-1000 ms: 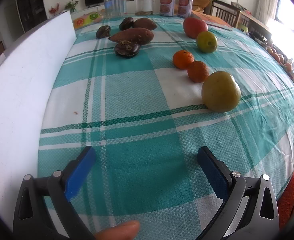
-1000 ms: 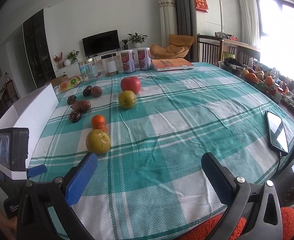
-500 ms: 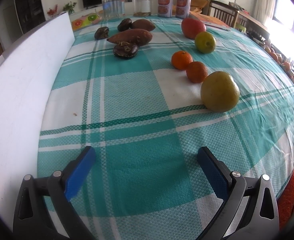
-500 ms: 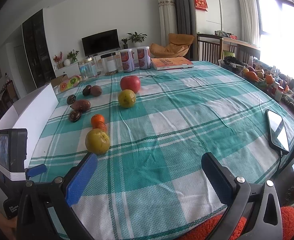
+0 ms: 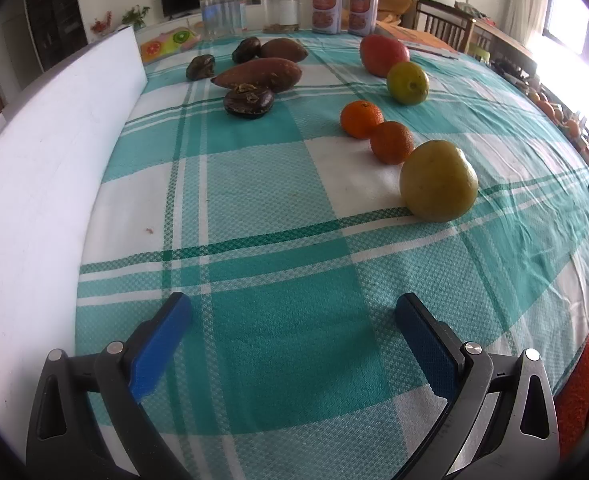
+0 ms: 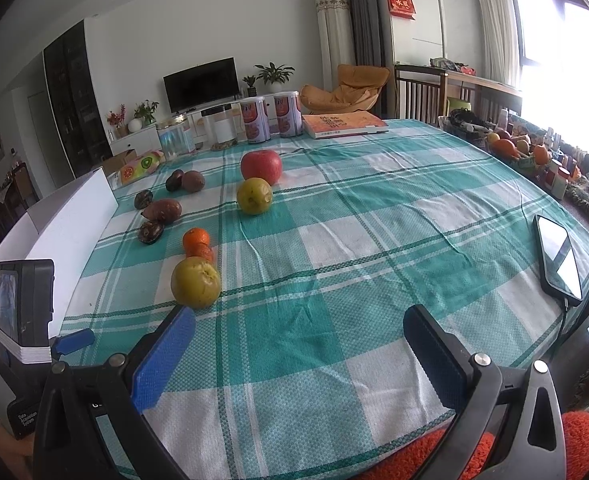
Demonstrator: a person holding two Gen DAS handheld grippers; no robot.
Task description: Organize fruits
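Note:
Fruits lie on a teal checked tablecloth [image 5: 254, 168]. A large yellow pear [image 5: 438, 181] [image 6: 195, 283] is nearest, with two oranges [image 5: 376, 131] [image 6: 196, 239] behind it, then a yellow-green citrus [image 5: 407, 82] [image 6: 254, 196] and a red apple [image 5: 383, 55] [image 6: 261, 166]. A sweet potato [image 5: 257, 73] and several dark wrinkled fruits [image 5: 248, 101] lie further left. My left gripper [image 5: 293, 311] is open and empty, low over the cloth. My right gripper [image 6: 299, 322] is open and empty near the table's front edge.
A white board [image 5: 42, 168] stands along the table's left side. Cans [image 6: 270, 117], clear jars [image 6: 222, 126] and an orange book [image 6: 344, 124] stand at the far edge. A phone [image 6: 558, 256] lies at the right edge. The left gripper's body [image 6: 24, 320] shows at lower left.
The left gripper has crept slightly forward toward the fruits; a fingertip seen at the bottom edge is gone. The right gripper has barely moved.

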